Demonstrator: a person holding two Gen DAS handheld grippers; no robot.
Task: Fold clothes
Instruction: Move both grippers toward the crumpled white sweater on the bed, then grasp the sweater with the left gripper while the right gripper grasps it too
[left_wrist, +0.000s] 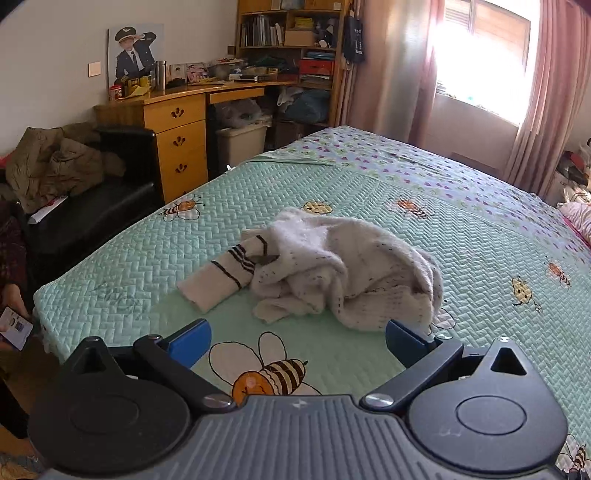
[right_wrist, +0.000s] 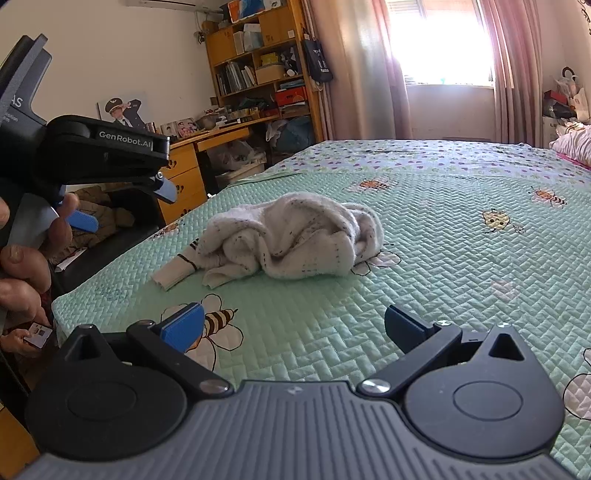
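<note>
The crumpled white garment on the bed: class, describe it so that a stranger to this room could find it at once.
Start at the bed with the mint-green quilted cover printed with cartoon bees. Near its middle lies a crumpled white garment, fluffy and flecked with dark specks. One flat sleeve with dark stripes sticks out of the heap towards the desk side; nothing else lies loose on the cover beside it.

Sunlit window (left_wrist: 480, 55), pink curtains (left_wrist: 546, 92), wooden desk (left_wrist: 177, 122), bookshelf (left_wrist: 291, 37), black armchair (left_wrist: 110, 177)
</note>
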